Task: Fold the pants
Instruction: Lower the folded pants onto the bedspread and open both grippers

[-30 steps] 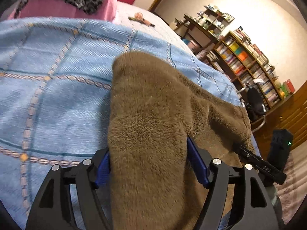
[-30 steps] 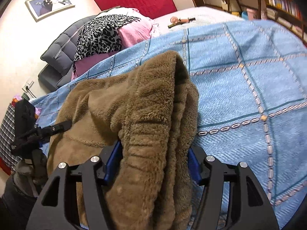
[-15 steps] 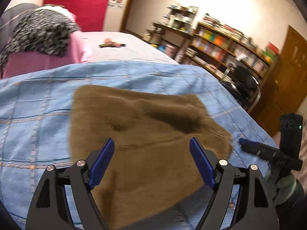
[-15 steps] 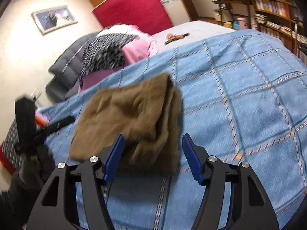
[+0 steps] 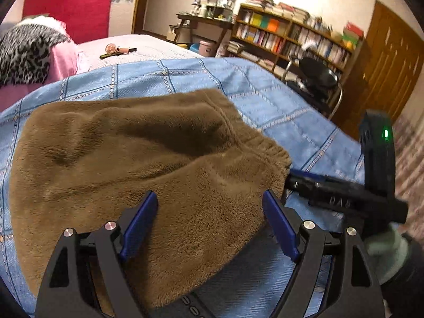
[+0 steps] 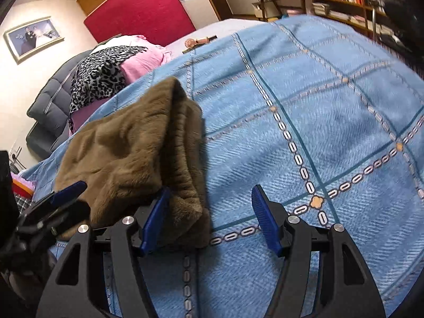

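Brown fleece pants (image 5: 137, 164), folded into a thick bundle, lie on the blue checked bedspread (image 5: 265, 90). In the left wrist view they fill the middle and lower left of the frame, the ribbed waistband edge at centre right.

Left gripper (image 5: 209, 225): jaws spread, blue pads clear of the fabric. The near edge of the pants sits between and under the two fingers at lower centre; no pinch visible. In the right wrist view this same gripper shows at lower left, one blue pad just beside the left edge of the bundle.

Right gripper (image 6: 209, 217): jaws spread, nothing held. In its own view the pants (image 6: 137, 153) lie in the centre left; the near right corner of the bundle overlaps the left finger, while the gap between the fingers shows mostly bare bedspread (image 6: 318, 106). In the left wrist view this gripper shows at right of frame, its tip near the waistband, with a green light on its body and a gloved hand (image 5: 384, 243) below.

Outward: pink and leopard-print bedding (image 6: 106, 74) at upper left, a red panel (image 6: 140, 8) behind, a framed picture (image 6: 31, 37) on the wall. Bookshelves (image 5: 291, 34) and a dark chair (image 5: 318, 71) at upper right in the left wrist view.
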### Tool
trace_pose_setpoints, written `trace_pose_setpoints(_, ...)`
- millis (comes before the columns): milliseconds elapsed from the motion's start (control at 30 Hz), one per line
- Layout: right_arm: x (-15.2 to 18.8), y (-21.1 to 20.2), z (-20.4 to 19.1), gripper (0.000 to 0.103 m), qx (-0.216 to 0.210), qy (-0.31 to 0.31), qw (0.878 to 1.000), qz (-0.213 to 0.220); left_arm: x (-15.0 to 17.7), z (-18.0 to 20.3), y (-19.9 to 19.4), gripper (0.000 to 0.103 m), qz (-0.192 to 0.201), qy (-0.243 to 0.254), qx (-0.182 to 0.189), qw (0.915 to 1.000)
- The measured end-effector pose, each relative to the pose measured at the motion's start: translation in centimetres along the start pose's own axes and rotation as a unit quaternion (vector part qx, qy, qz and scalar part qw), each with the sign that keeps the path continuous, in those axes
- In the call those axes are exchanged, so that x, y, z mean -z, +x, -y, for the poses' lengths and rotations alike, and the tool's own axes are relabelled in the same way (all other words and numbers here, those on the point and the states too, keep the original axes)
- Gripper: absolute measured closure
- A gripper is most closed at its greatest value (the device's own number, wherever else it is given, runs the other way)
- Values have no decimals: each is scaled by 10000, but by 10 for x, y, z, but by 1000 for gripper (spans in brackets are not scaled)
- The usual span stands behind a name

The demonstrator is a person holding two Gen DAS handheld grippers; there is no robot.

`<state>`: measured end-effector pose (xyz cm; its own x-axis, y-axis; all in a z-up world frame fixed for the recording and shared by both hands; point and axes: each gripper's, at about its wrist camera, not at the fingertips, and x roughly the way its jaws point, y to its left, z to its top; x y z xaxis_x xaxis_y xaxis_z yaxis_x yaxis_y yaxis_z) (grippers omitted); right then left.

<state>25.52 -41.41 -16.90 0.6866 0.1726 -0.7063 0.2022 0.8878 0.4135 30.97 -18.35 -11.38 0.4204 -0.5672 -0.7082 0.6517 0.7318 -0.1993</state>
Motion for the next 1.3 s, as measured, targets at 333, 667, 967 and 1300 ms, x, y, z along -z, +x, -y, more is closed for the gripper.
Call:
trace_pose_setpoints(333, -5, -48, 9, 39, -153, 420, 9973, 587, 25, 20, 20, 14, 1, 990, -512, 9938)
trace_pose_setpoints(667, -4, -22, -35, 39, -218, -387, 9990, 40, 24, 12, 8, 13, 82, 703, -310, 9970)
trace_pose_setpoints(967, 14, 4, -6, 22, 171, -173, 9997, -56, 33, -10, -33, 13, 343, 85, -527, 9980)
trace_pose_setpoints(1300, 15, 11, -3, 16, 198, -127, 9997, -71, 58, -20, -23, 13, 142, 303, -1082, 9936)
